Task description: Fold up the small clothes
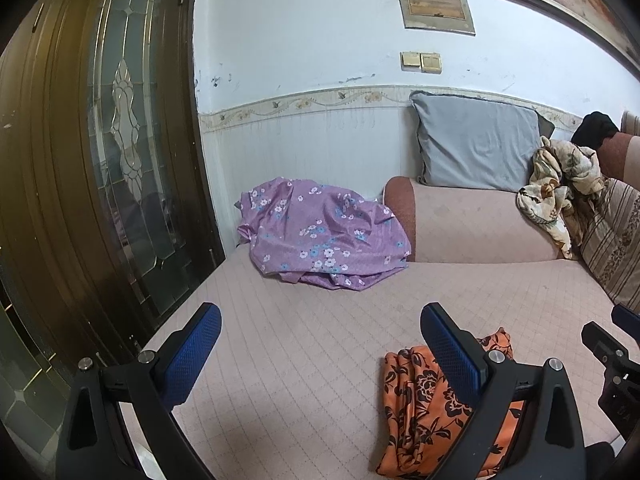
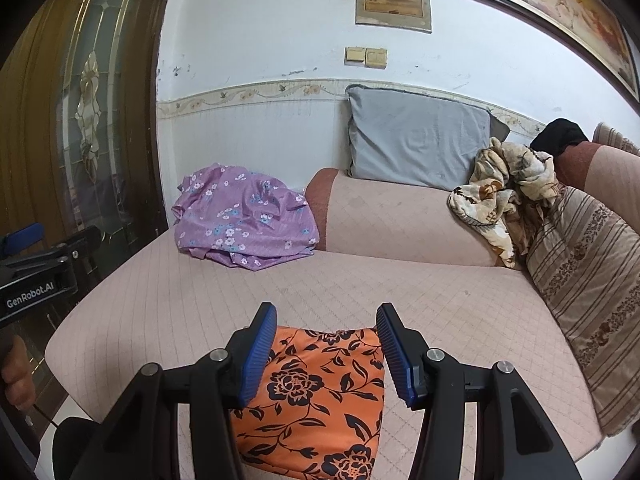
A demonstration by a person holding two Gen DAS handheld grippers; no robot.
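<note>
An orange garment with black flowers (image 1: 420, 400) lies folded flat near the front edge of the pink quilted sofa seat (image 1: 300, 340). My left gripper (image 1: 320, 312) is open wide over bare seat, just left of that garment, with nothing between its fingers. My right gripper (image 2: 326, 312) is open above the orange garment (image 2: 320, 380). The cloth shows between and below its blue pads, and they do not press on it. A crumpled purple flowered garment (image 2: 240, 220) lies at the back left of the seat.
A grey cushion (image 2: 416, 140) leans on the wall behind the pink bolster (image 2: 400, 220). A beige flowered cloth (image 2: 500, 188) is heaped at the right, beside a striped cushion (image 2: 592, 280). A dark wooden door with glass (image 1: 100, 140) stands left of the sofa.
</note>
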